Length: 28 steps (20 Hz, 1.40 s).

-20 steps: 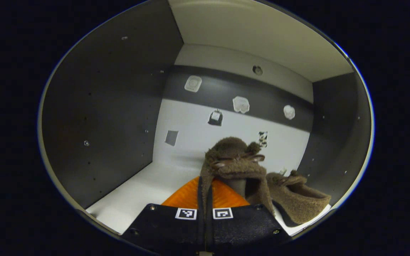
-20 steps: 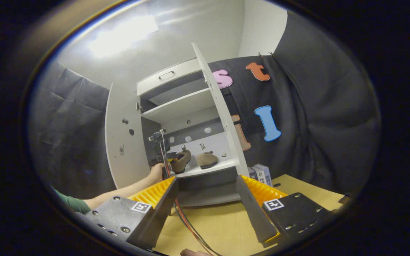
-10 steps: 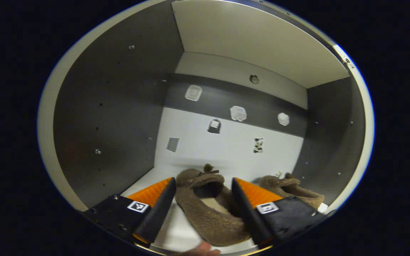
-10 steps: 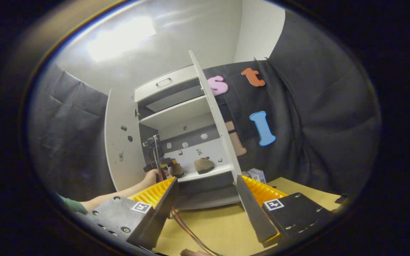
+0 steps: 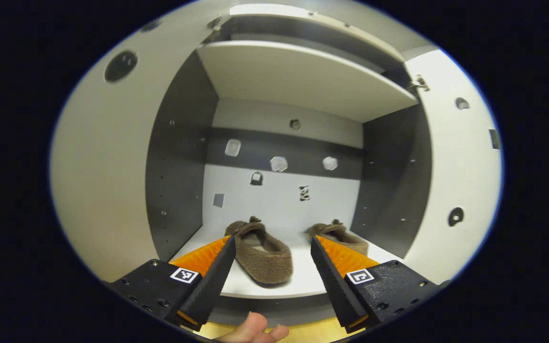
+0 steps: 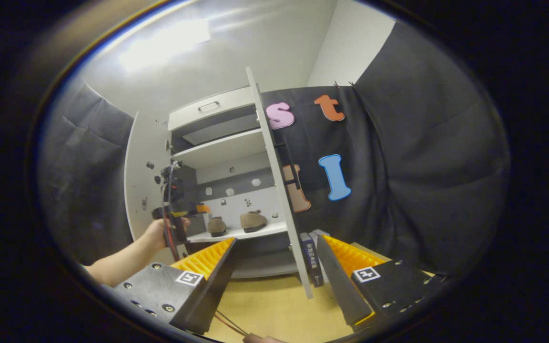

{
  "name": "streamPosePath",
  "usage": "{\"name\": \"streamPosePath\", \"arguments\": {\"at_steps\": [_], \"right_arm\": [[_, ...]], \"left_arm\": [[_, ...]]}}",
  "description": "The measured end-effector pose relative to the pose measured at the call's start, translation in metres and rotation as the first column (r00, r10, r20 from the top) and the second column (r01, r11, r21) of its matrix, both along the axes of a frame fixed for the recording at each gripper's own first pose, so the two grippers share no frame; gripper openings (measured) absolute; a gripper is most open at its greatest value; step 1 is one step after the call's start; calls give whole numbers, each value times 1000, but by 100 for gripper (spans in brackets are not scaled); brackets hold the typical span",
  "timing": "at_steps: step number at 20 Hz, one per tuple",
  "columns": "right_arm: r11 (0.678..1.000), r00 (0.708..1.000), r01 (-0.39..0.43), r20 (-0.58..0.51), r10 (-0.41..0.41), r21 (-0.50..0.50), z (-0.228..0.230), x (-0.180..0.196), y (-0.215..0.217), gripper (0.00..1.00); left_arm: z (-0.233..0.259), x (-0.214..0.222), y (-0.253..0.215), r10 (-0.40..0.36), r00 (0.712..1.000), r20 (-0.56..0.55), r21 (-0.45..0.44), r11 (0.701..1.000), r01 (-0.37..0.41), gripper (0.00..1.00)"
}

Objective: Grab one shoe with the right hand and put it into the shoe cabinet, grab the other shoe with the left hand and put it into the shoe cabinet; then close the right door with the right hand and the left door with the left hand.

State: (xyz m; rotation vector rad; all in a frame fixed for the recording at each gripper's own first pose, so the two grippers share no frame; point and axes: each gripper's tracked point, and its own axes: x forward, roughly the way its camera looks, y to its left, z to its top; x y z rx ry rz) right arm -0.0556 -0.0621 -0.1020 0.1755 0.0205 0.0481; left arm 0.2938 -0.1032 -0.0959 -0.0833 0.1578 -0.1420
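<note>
Open shoe cabinet [image 6: 217,143]: free room and obstructions.

Both doors stand swung outward, so the mouth of the lower compartment is unblocked between the left door [image 5: 98,190] and the right door [image 6: 277,190]. On the lower shelf [image 5: 274,286] two shoes take up floor space: the left shoe [image 5: 261,252] sits near the front edge at centre-left, the right shoe [image 5: 339,236] farther back toward the right wall, with a bare strip between them and along the left wall. Above the shoes the compartment is free up to the upper shelf [image 5: 298,76]. The left gripper [image 5: 269,267], fingers spread, is in front of the shelf edge. Books [image 6: 311,255] stand on the floor just beside the right door's lower edge.
</note>
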Motion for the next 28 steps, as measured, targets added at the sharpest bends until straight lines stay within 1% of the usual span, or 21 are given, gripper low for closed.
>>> {"name": "streamPosePath", "arguments": {"at_steps": [3,4,5,7,8,10,11,12,13,14,15,16,17,18,20,21,22,23,25,26,28], "right_arm": [[995,998,67,10,-67,-80,9,9,-28,98],[993,997,76,13,-75,-86,12,12,-34,98],[993,997,75,6,-74,-89,13,15,-36,98],[992,998,63,-14,-65,-108,14,22,-43,98],[990,998,64,-17,-67,-128,17,27,-49,98],[985,998,64,-17,-67,-161,24,36,-62,99],[984,998,51,-23,-56,-171,26,43,-66,98],[984,999,36,-30,-42,-172,29,51,-71,98],[984,998,24,-48,-33,-176,27,60,-78,98],[983,997,22,-66,-35,-184,26,70,-87,98],[981,996,33,-78,-48,-192,25,82,-99,98],[980,994,43,-90,-62,-197,25,95,-109,94],[980,992,47,-104,-69,-195,24,107,-117,94],[980,990,50,-118,-74,-194,24,118,-124,98],[984,989,38,-132,-62,-177,27,140,-132,99],[987,990,23,-131,-45,-162,30,149,-135,99],[989,992,1,-124,-19,-149,33,157,-136,99],[989,994,-30,-111,14,-143,38,166,-134,98],[984,993,-89,-89,76,-152,47,183,-134,99],[981,990,-113,-101,97,-160,49,191,-135,98],[976,984,-141,-129,120,-166,55,206,-137,99]], "left_arm": [[6,-55,-21,-75,997,32,59,996,73,96],[6,-71,-21,-77,996,42,50,996,75,94],[3,-86,-23,-81,996,43,33,996,80,96],[-8,-117,-19,-79,996,26,22,997,79,94],[-12,-128,-12,-64,997,31,27,998,63,96],[-20,-155,-7,-74,997,39,50,996,72,96],[-21,-169,-3,-76,996,43,43,996,74,99],[-21,-181,0,-75,996,39,25,997,74,94],[-23,-195,4,-73,997,39,8,997,73,99],[-24,-209,11,-69,997,32,-1,998,69,96],[-20,-221,19,-52,998,40,-3,999,53,99],[-13,-232,27,-41,997,66,4,999,41,93],[-6,-242,32,-33,995,90,15,999,31,96],[0,-253,39,-22,993,112,21,1000,20,96],[3,-272,44,-16,993,115,32,999,13,92],[3,-281,48,-7,994,105,35,999,3,96],[2,-290,52,0,995,95,36,999,-3,93],[-1,-298,54,3,997,80,30,1000,-5,96],[2,-312,50,-16,997,78,9,1000,15,93],[4,-317,48,-29,996,85,8,1000,29,96],[5,-328,47,-55,994,91,18,998,54,93]]}}
